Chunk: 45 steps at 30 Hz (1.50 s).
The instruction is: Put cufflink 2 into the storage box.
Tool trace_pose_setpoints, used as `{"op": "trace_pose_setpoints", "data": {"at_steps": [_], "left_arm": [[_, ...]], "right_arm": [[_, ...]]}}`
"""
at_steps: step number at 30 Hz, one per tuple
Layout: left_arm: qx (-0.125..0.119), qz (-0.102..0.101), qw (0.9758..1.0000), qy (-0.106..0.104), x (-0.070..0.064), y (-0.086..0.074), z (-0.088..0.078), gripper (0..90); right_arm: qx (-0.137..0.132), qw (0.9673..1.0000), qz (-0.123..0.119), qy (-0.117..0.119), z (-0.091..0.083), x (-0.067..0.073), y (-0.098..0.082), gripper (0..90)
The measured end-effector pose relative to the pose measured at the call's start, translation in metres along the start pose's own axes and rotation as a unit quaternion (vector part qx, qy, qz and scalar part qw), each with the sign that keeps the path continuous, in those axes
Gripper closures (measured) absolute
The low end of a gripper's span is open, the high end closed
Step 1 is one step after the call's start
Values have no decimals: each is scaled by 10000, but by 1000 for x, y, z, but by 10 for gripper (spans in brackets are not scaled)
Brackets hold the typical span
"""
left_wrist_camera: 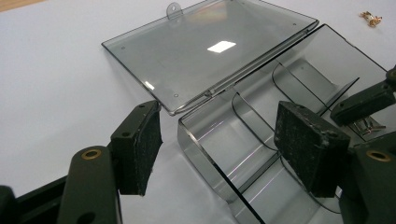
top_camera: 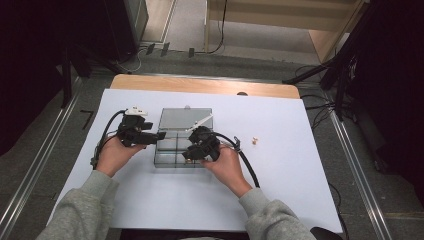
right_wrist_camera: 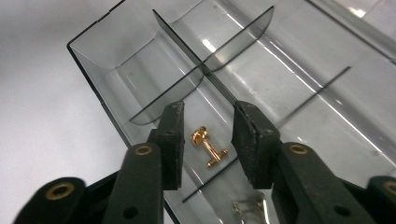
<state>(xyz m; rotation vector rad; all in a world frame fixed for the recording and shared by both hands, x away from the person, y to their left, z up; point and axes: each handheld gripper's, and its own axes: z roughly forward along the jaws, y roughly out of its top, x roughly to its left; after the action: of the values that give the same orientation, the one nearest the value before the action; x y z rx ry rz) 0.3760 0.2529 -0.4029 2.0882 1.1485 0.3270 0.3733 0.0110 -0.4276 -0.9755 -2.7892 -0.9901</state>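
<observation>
A smoky clear compartment box (top_camera: 170, 159) lies on the white sheet with its lid (top_camera: 183, 118) flat open behind it. In the left gripper view the box wall (left_wrist_camera: 201, 144) runs between the jaws of my left gripper (left_wrist_camera: 224, 140). One pad (left_wrist_camera: 140, 144) is outside and the other is inside, neither pressing. My right gripper (right_wrist_camera: 208, 135) hangs open over a front compartment of the box (right_wrist_camera: 98, 74). A small gold metal part (right_wrist_camera: 208, 148) lies on the box floor between its pads, untouched. From above, the left gripper (top_camera: 159, 136) is at the box's left edge and the right gripper (top_camera: 192, 151) over its front right.
Another gold part (top_camera: 255, 141) lies loose on the white sheet (top_camera: 280, 180), right of the box; it also lies at the far right in the left gripper view (left_wrist_camera: 371, 18). A pale metal part (right_wrist_camera: 247, 206) rests in the nearest compartment. The wooden table edge (top_camera: 200, 85) lies behind.
</observation>
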Motion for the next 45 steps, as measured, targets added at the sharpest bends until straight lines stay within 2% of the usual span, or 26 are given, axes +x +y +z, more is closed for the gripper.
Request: {"op": "trace_pose_setpoints", "data": {"at_steps": [5, 6, 10, 27, 39, 45], "left_arm": [[14, 3, 10000, 10, 0, 0, 0, 326], [18, 0, 10000, 13, 0, 0, 1, 326], [-4, -6, 10000, 19, 0, 0, 0, 327], [27, 3, 10000, 34, 0, 0, 1, 326], [-9, -24, 10000, 32, 1, 0, 0, 326], [20, -18, 10000, 29, 1, 0, 0, 326]], "right_arm": [[-64, 10000, 18, 9, -7, -2, 0, 584], [-59, 10000, 54, 45, -10, -4, 0, 545], [-91, 9999, 100, -18, -14, -7, -1, 499], [-314, 9988, 289, -246, -42, -25, -7, 485], [-381, 9978, 415, -339, -52, -38, -16, 473], [-398, 9966, 579, -426, -57, -47, -23, 482]]}}
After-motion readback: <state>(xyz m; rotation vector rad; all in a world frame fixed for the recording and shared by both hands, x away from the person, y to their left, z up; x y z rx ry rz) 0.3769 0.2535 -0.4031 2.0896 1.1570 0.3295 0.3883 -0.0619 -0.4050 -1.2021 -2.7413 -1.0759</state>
